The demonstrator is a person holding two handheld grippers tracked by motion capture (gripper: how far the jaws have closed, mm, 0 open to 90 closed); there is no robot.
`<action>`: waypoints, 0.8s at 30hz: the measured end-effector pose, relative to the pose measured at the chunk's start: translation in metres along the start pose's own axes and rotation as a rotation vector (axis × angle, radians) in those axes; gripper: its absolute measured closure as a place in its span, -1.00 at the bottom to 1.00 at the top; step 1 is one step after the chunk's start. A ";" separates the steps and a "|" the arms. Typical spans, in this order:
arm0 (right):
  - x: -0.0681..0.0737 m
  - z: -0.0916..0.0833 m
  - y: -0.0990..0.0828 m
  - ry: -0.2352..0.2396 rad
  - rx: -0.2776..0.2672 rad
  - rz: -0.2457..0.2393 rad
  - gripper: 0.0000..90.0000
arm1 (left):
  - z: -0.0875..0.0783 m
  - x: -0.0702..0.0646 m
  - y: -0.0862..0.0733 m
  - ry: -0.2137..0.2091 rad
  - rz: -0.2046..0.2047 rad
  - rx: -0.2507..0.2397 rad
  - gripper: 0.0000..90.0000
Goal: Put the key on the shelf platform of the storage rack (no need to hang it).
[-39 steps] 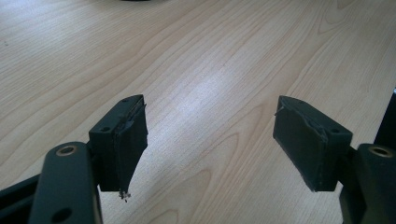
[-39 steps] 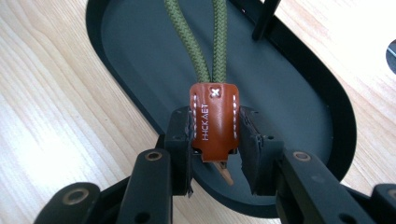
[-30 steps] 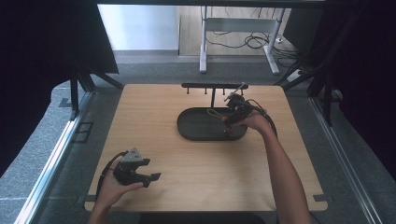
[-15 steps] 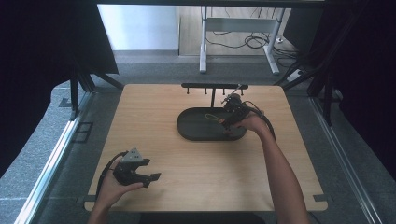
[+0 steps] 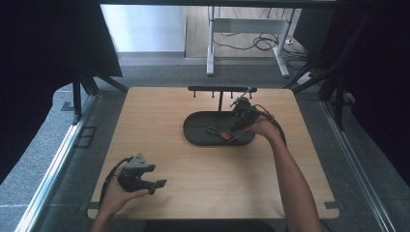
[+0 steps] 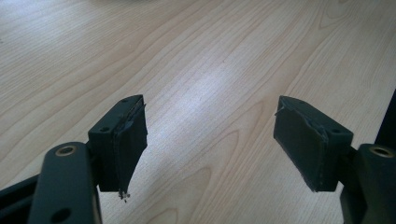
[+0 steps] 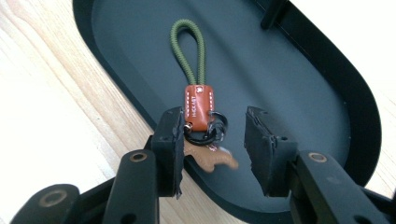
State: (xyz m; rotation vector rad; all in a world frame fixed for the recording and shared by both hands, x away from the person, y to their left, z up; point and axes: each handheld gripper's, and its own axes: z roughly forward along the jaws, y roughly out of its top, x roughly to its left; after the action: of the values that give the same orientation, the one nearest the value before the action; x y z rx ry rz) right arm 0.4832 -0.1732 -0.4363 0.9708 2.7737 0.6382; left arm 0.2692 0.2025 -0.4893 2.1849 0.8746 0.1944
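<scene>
in the high view the black oval tray [image 5: 198,135] sits just past the middle of the wooden table [image 5: 159,116], with a low black peg rack [image 5: 221,89] behind it at twelve o'clock. the keychain [image 5: 220,132] lies flat inside the tray, toward its four o'clock side. the right gripper [image 5: 240,123] hovers over the tray's three o'clock end, tipped down at the keychain, while the left gripper [image 5: 153,183] rests near the table's seven o'clock corner, well apart from the tray. in the left gripper view its jaws stand wide apart over bare wood, with nothing between them. in the right gripper view the right gripper [image 7: 212,140] has just been opening: its jaws stand partly apart, straddling the keychain's metal ring [image 7: 205,133] without pressing on it, though the left jaw looks very close to the ring. the orange leather tab [image 7: 199,106] sits at twelve o'clock from the ring, the green cord loop [image 7: 189,51] runs on past it toward the tray's far end, and a small tan charm [image 7: 212,158] trails at six o'clock. the keychain looks light and floppy; the cord will bend and the charm will swing, so the stiff leather tab or the ring just below it seems the surest place to pinch. the smooth tray floor may let it slide if nudged.
</scene>
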 end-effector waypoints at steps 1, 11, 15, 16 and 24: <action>0.000 -0.001 0.000 -0.002 -0.002 0.000 0.27 | 0.000 0.000 0.000 0.000 0.000 0.000 -0.42; 0.005 -0.020 -0.016 0.011 -0.071 0.040 0.14 | 0.002 -0.001 0.001 -0.002 0.003 0.005 -0.42; 0.007 -0.029 -0.026 0.016 -0.113 0.045 0.12 | 0.002 -0.002 0.001 -0.002 0.004 0.007 -0.42; 0.008 -0.032 -0.028 0.016 -0.122 0.044 0.11 | 0.002 -0.002 0.001 -0.002 0.005 0.006 -0.42; 0.026 -0.053 -0.057 0.013 -0.209 0.043 0.05 | 0.002 -0.004 0.002 -0.002 0.009 0.007 -0.42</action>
State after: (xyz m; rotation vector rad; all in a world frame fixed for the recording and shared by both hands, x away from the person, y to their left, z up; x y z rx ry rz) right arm 0.4172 -0.2152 -0.4129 0.9864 2.6364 0.9217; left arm 0.2684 0.1978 -0.4883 2.1957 0.8659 0.1937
